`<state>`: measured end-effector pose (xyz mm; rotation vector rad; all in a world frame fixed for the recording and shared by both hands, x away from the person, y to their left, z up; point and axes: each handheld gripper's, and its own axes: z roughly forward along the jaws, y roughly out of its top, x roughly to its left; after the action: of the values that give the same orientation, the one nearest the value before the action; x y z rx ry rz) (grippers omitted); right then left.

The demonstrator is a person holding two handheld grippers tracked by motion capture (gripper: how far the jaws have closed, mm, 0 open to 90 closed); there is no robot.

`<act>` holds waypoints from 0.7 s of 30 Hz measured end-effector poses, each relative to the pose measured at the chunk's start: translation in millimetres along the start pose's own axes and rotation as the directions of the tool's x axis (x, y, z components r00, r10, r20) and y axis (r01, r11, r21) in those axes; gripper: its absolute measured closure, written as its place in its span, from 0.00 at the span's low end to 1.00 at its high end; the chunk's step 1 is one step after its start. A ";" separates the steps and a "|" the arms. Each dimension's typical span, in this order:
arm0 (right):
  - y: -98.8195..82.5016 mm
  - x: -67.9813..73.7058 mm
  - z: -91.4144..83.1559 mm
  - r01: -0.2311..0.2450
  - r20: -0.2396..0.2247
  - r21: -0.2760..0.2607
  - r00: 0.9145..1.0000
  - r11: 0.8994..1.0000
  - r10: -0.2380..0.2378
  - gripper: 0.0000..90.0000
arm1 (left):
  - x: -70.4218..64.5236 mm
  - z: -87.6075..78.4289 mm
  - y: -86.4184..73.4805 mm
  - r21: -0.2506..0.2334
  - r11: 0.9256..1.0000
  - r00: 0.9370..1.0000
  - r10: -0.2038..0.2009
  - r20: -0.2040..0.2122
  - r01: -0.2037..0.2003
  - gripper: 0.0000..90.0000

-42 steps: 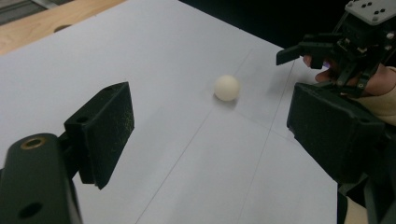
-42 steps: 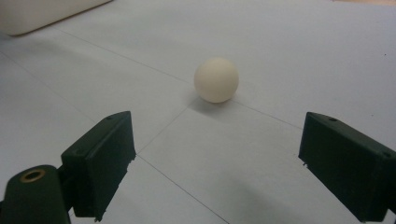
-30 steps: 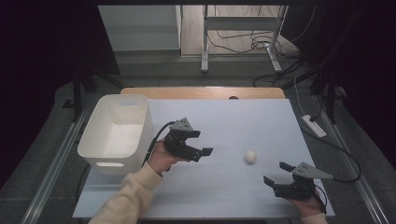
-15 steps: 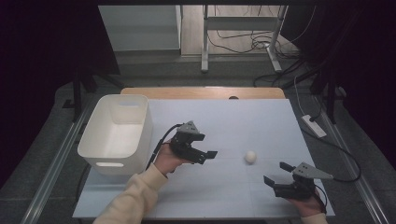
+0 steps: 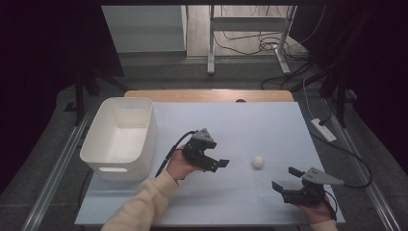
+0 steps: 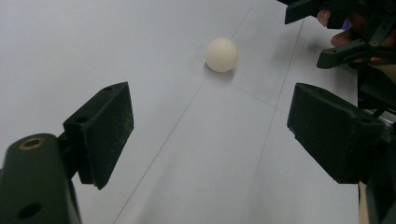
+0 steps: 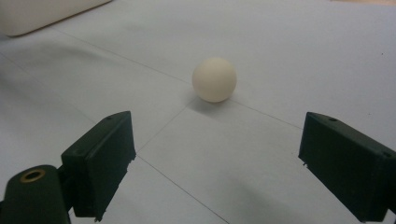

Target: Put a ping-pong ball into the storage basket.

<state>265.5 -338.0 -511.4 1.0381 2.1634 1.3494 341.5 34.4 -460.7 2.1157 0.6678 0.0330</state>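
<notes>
Closer to the white ball than a second ago, the left hand-held gripper gapes wide and empty. Ball rests on the worktop, between it and the right hand-held gripper, likewise wide and empty.

— Left side, please.
— Left gripper sits at centre frame in the high view, held in a hand whose cream sleeve enters from the bottom edge. It points toward the right of the frame and tilts slightly down. Jaws stand wide apart, nothing between them.
— Right side?
— Right gripper is at lower right, held in a hand at the bottom edge, pointing toward the left of the frame. Jaws wide apart, nothing gripped.
</notes>
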 end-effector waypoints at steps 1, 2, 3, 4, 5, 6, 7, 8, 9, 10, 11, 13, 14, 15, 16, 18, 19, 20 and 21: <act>0.0 0.0 0.0 0.000 0.000 0.000 1.000 1.000 0.000 0.12 | 0.0 0.0 0.0 0.000 1.000 1.000 0.000 0.000 0.000 0.17; 0.5 0.3 -0.1 -0.001 0.000 0.000 1.000 1.000 0.001 0.12 | 0.0 3.3 0.0 0.009 1.000 1.000 0.003 -0.002 -0.003 0.17; 0.8 0.5 -0.2 -0.002 -0.001 -0.002 1.000 1.000 0.002 0.12 | 0.0 4.6 0.0 0.011 1.000 1.000 0.003 -0.002 -0.003 0.17; 1.0 0.6 -0.4 -0.003 -0.002 -0.002 1.000 1.000 0.003 0.12 | 0.0 6.3 0.2 0.017 1.000 1.000 0.006 -0.002 -0.006 0.17; 1.1 0.6 -0.3 -0.005 -0.003 -0.004 1.000 1.000 0.005 0.12 | 0.0 6.3 0.2 0.017 1.000 1.000 0.006 -0.002 -0.006 0.17; 1.1 0.6 -0.3 -0.005 -0.003 -0.004 1.000 1.000 0.005 0.12 | -0.3 7.9 0.5 0.019 1.000 1.000 0.005 -0.002 -0.005 0.17; 1.1 0.7 -0.3 -0.004 -0.003 -0.003 1.000 1.000 0.004 0.12 | -0.5 9.2 0.9 0.020 1.000 1.000 0.006 -0.001 -0.006 0.17; 1.1 0.8 -0.3 -0.004 -0.003 -0.003 1.000 1.000 0.004 0.12 | -0.8 10.0 1.2 0.020 1.000 1.000 0.006 -0.001 -0.006 0.17; 1.0 0.8 -0.3 -0.004 -0.003 -0.003 1.000 1.000 0.004 0.12 | -1.4 11.4 1.6 0.018 1.000 1.000 0.008 0.000 -0.008 0.17; 0.9 0.5 -0.1 -0.003 -0.003 -0.003 1.000 1.000 0.003 0.12 | -1.8 13.5 2.4 0.015 1.000 1.000 0.011 0.004 -0.011 0.17; 0.9 0.1 -0.1 -0.003 -0.001 -0.001 1.000 1.000 0.003 0.12 | -1.7 14.8 2.8 0.014 1.000 1.000 0.014 0.005 -0.014 0.17; 1.0 -0.2 0.0 -0.003 -0.001 -0.002 1.000 1.000 0.003 0.12 | -2.0 16.1 3.2 0.014 1.000 1.000 0.014 0.005 -0.014 0.17; 1.1 -0.4 0.0 -0.004 0.000 -0.003 1.000 1.000 0.004 0.12 | -2.3 17.6 3.7 0.015 1.000 1.000 0.015 0.004 -0.015 0.17; 1.2 -0.2 -0.1 -0.004 0.000 -0.003 1.000 1.000 0.004 0.12 | -2.5 18.6 4.0 0.016 1.000 1.000 0.017 0.003 -0.017 0.17; 1.2 0.2 0.0 -0.004 -0.002 -0.004 1.000 1.000 0.004 0.12 | -2.7 19.3 4.3 0.016 1.000 1.000 0.019 0.002 -0.019 0.17; 1.3 0.7 -0.2 -0.003 -0.002 -0.004 1.000 1.000 0.003 0.12 | -3.2 21.6 5.2 0.017 1.000 1.000 0.022 0.004 -0.022 0.17; 1.3 0.7 -0.3 -0.004 -0.002 -0.004 1.000 1.000 0.004 0.12 | -3.3 22.3 5.6 0.018 1.000 1.000 0.023 0.002 -0.023 0.17; 1.3 0.6 -0.3 -0.004 -0.002 -0.004 1.000 1.000 0.004 0.12 | -3.4 23.0 5.9 0.018 1.000 1.000 0.025 0.004 -0.025 0.17; 1.3 0.5 -0.3 -0.005 -0.002 -0.004 1.000 1.000 0.005 0.12 | -3.5 23.8 6.3 0.019 0.999 1.000 0.025 0.004 -0.025 0.17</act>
<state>265.5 -337.5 -510.1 1.0411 2.1597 1.3571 347.5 11.9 -469.5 2.1424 0.6421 0.0368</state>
